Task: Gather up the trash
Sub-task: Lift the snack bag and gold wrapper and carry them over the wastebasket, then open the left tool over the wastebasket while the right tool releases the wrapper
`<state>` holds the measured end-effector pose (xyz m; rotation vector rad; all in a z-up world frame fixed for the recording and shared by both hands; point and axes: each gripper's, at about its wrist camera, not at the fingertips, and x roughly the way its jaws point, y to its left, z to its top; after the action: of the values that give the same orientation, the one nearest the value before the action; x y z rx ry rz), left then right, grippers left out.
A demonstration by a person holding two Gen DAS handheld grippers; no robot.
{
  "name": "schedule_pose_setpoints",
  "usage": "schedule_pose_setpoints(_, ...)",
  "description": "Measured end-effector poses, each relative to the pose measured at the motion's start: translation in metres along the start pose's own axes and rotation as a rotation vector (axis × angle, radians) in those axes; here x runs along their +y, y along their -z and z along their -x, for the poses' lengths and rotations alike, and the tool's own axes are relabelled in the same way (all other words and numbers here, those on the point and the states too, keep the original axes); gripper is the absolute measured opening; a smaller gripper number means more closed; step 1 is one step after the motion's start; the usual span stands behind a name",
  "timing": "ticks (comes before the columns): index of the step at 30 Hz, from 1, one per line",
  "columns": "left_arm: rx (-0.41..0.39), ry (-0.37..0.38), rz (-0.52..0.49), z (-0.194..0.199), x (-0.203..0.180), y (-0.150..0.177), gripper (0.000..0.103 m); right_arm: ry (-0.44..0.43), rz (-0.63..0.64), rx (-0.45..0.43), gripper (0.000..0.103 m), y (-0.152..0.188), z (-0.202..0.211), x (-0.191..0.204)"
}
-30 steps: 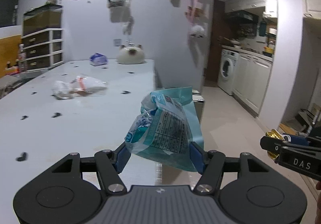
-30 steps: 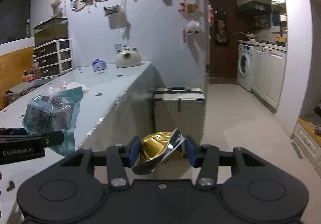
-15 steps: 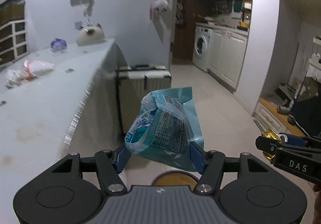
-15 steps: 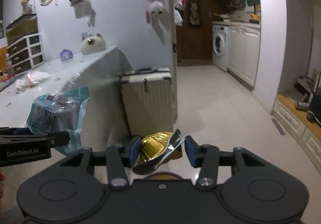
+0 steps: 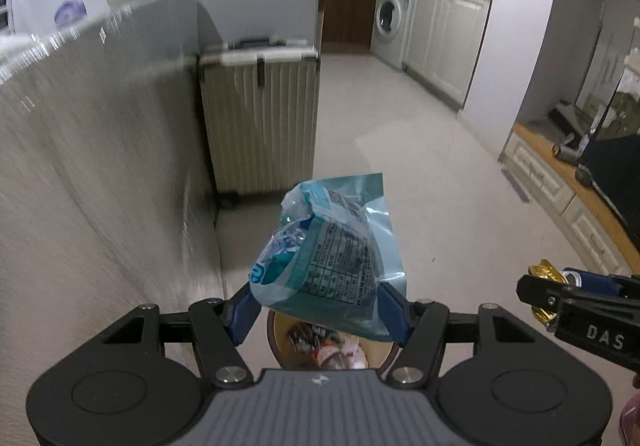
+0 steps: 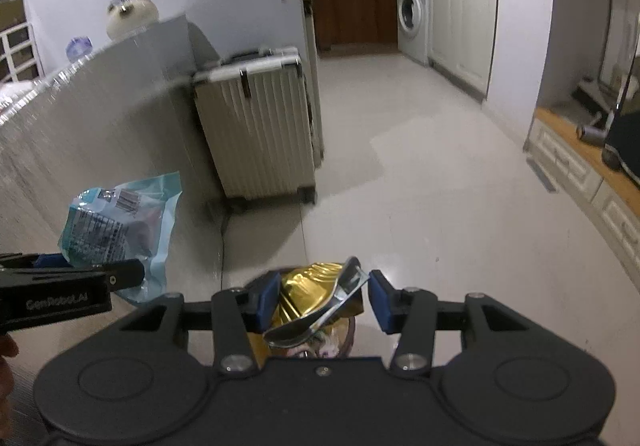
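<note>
My left gripper (image 5: pixel 316 310) is shut on a crumpled teal plastic snack bag (image 5: pixel 328 246), which sticks up between the blue pads. My right gripper (image 6: pixel 320 300) is shut on a crumpled gold and silver foil wrapper (image 6: pixel 312 290). Both hang low beside the table, over a round brown-rimmed bin (image 5: pixel 276 330) with several scraps inside; the gripper bodies hide most of it. In the right wrist view the bin's rim (image 6: pixel 352 330) peeks out under the wrapper and the teal bag (image 6: pixel 120 222) shows at the left. The gold wrapper (image 5: pixel 542 274) shows at the right in the left wrist view.
The cloth-covered table's side (image 5: pixel 100 166) rises close on the left. A ribbed beige suitcase (image 5: pixel 260 118) stands past the table's end. Pale floor (image 5: pixel 420 186) stretches toward a washing machine (image 5: pixel 390 22) and white cabinets (image 5: pixel 448 34). A low wooden unit (image 5: pixel 568 182) lines the right.
Both grippers have sunk from above the tabletop to beside the table and tilted downward, each keeping its piece of trash. The bin has come into view beneath them.
</note>
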<state>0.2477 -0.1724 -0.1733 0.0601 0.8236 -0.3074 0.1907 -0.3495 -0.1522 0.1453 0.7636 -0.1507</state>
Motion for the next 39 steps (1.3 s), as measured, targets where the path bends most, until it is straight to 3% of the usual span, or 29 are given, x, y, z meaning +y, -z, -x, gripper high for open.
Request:
schedule_pose_setpoints(17, 0.286, -0.035, 0.060, -0.171, 0.019, 0.037, 0.063, -0.042, -0.060, 0.248, 0.049, 0.024, -0.147, -0.015)
schedule_pose_setpoints(23, 0.325, 0.039, 0.100, -0.220, 0.011, 0.034, 0.064, -0.045, -0.110, 0.263, 0.049, 0.021, -0.170, -0.027)
schedule_pose_setpoints(25, 0.330, 0.088, 0.120, -0.234, 0.007, 0.033, 0.066, -0.046, -0.126, 0.263, 0.049, 0.019, -0.176, -0.032)
schedule_pose_setpoints(26, 0.340, 0.118, 0.130, -0.242, 0.005, 0.031, 0.073, -0.047, -0.133, 0.261, 0.049, 0.018, -0.178, -0.034)
schedule_pose_setpoints(27, 0.347, 0.129, 0.131, -0.249, 0.002, 0.032, 0.085, -0.048, -0.138, 0.260, 0.049, 0.017, -0.180, -0.035)
schedule_pose_setpoints(29, 0.354, 0.118, 0.103, -0.257, -0.002, 0.033, 0.093, -0.052, -0.148, 0.258, 0.049, 0.014, -0.185, -0.038)
schedule_pose_setpoints(32, 0.366, 0.071, 0.054, -0.260, -0.001, 0.039, 0.093, -0.057, -0.162, 0.267, 0.049, 0.014, -0.195, -0.040)
schedule_pose_setpoints(39, 0.390, -0.004, 0.048, -0.259, 0.020, 0.050, 0.093, -0.138, -0.177, 0.329, 0.050, 0.016, -0.230, -0.027)
